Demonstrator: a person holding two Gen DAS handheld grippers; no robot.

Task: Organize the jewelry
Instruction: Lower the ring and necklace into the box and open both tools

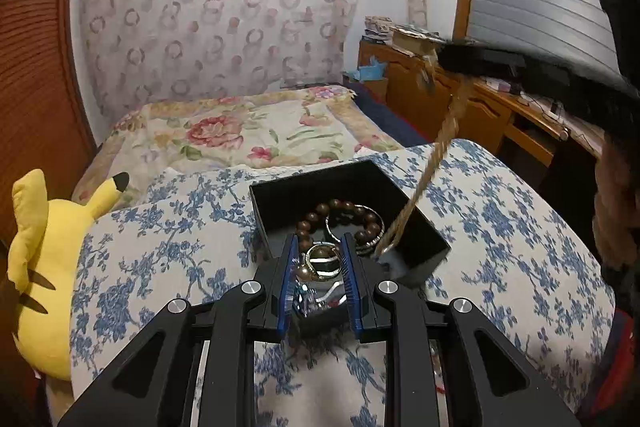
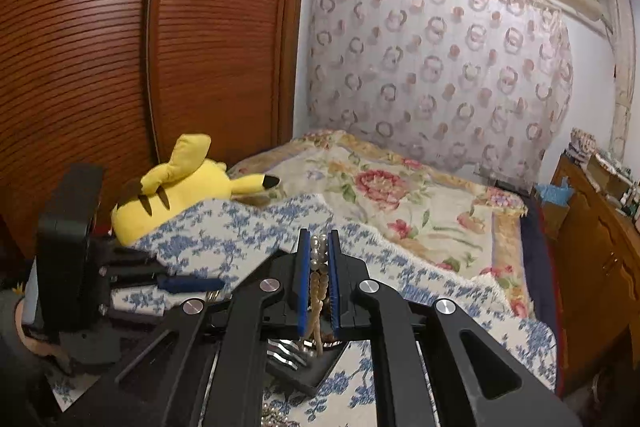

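Observation:
A black jewelry box sits on a blue-flowered cushion. In it lie a brown bead bracelet, a silver bangle and a gold ring. My left gripper grips the box's near wall between its blue pads. My right gripper is shut on a pearl necklace and holds it high; the strand hangs blurred down into the box. The right gripper's body shows dark at the upper right of the left wrist view. The box lies below the right gripper.
A yellow Pikachu plush lies left of the cushion. A flowered bedspread stretches behind. A wooden wardrobe stands at the left, a wooden desk with clutter at the right. More pearls lie on the cushion.

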